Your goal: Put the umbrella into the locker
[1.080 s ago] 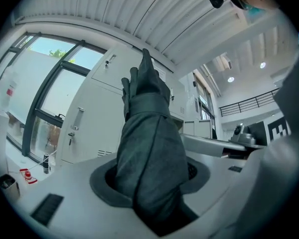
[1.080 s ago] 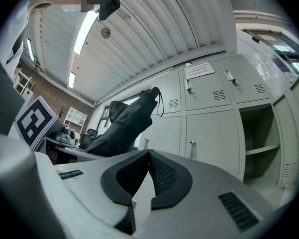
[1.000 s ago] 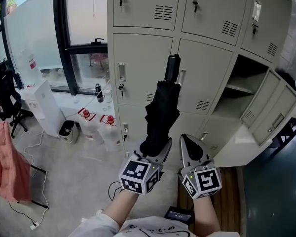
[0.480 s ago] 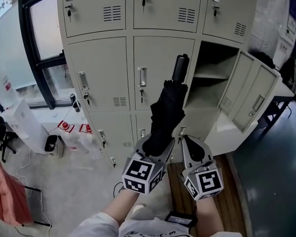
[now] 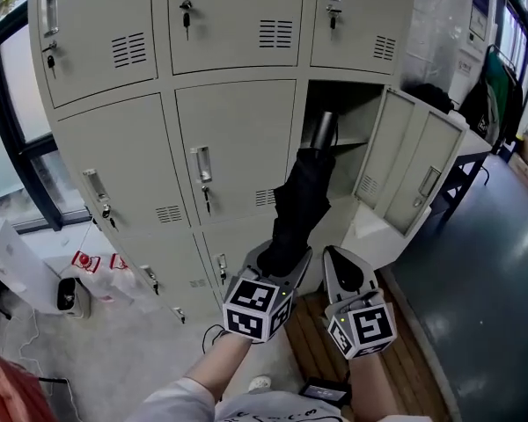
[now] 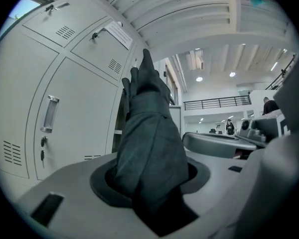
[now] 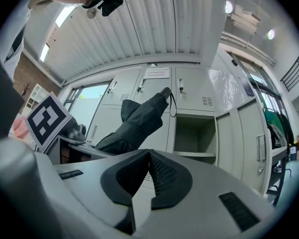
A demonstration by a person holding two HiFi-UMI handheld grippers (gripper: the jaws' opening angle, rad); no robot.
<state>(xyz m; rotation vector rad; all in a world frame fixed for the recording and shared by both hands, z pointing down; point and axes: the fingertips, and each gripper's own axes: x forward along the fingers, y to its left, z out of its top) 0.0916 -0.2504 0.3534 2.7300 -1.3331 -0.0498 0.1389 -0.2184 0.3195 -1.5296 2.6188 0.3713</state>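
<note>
A black folded umbrella [image 5: 297,202] rises from my left gripper [image 5: 283,258], which is shut on its lower end. The umbrella's handle [image 5: 324,130] points up in front of the open locker compartment [image 5: 350,126], whose door [image 5: 414,172] hangs open to the right. In the left gripper view the umbrella's fabric [image 6: 149,143] fills the gap between the jaws of the left gripper [image 6: 150,183]. My right gripper [image 5: 336,260] rides just right of the left one, shut and empty. Its pads meet in the right gripper view [image 7: 148,156], with the umbrella [image 7: 135,121] and open locker [image 7: 194,133] beyond.
A bank of grey lockers [image 5: 229,139] with shut doors and keys fills the left and top. A window [image 5: 9,130] and small red-labelled things on the floor [image 5: 84,260] lie at the left. A table leg [image 5: 453,192] and dark floor [image 5: 484,306] are at the right.
Both grippers and the umbrella have swung right along the lockers. The open compartment, earlier off to the right, now stands directly behind the umbrella's handle.
</note>
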